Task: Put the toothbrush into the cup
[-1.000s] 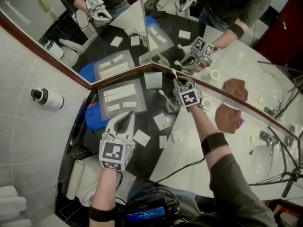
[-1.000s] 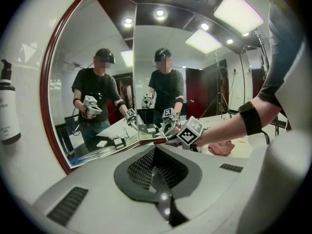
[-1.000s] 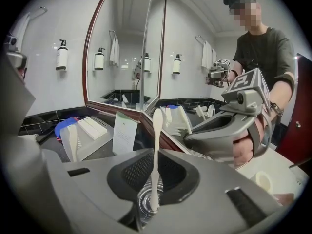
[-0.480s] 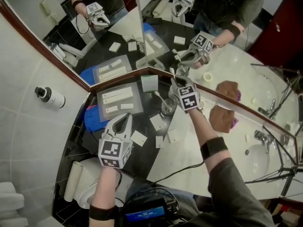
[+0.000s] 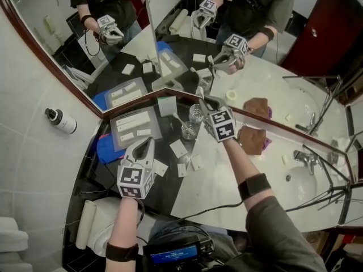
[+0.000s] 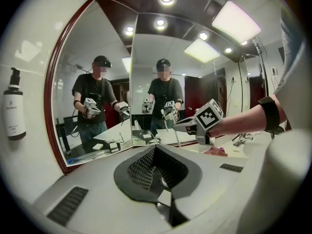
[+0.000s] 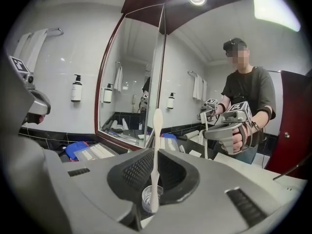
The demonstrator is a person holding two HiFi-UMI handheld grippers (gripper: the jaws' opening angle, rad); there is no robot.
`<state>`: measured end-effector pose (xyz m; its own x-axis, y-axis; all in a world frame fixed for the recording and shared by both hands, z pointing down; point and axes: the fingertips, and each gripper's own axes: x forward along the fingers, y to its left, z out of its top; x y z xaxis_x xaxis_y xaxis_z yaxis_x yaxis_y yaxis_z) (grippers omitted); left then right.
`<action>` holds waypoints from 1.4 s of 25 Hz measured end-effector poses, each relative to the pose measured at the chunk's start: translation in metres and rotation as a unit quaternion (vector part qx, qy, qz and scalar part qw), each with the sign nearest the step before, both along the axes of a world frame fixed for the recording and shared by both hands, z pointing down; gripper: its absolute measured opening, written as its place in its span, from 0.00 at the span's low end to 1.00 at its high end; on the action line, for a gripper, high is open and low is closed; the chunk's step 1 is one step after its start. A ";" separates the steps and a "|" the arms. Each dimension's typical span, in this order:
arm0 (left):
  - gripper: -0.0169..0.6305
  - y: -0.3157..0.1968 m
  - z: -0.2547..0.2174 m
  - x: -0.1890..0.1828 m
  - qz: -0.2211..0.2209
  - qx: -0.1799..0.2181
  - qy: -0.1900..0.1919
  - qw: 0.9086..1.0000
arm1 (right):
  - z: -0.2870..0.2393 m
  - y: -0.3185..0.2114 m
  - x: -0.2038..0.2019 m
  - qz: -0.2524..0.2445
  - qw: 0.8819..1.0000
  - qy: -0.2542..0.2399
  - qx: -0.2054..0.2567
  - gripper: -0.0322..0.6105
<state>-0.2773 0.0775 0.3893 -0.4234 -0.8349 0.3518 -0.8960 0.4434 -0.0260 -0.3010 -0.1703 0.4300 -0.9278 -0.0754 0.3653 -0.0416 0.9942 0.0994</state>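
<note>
Both forearms reach forward over the counter. Nearer the mirror, the right gripper tips slightly downward and pinches the white toothbrush upright between its jaws, its lower end showing above the clear cup. The left gripper hangs beside it, jaws pressed together on nothing.

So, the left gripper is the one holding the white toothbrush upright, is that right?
Not quite: it is the right gripper that holds the white toothbrush upright, as the right gripper view shows, with the clear cup showing at its lower end. The left gripper is shut on nothing.
</note>
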 end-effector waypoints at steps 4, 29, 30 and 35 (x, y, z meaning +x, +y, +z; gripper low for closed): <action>0.03 -0.002 -0.004 0.010 0.008 0.005 -0.001 1.000 | -0.025 0.007 0.037 0.008 1.000 -0.017 -0.003 0.12; 0.03 -0.003 0.004 0.049 0.045 0.007 0.001 0.999 | 0.014 0.066 0.257 0.038 0.997 0.068 -0.019 0.12; 0.03 -0.002 0.005 0.051 0.045 0.005 0.001 0.999 | 0.025 0.074 0.258 0.023 0.996 0.082 -0.010 0.12; 0.03 0.013 0.016 0.057 0.037 -0.006 0.005 0.999 | 0.090 0.119 0.264 -0.055 0.985 0.163 0.031 0.12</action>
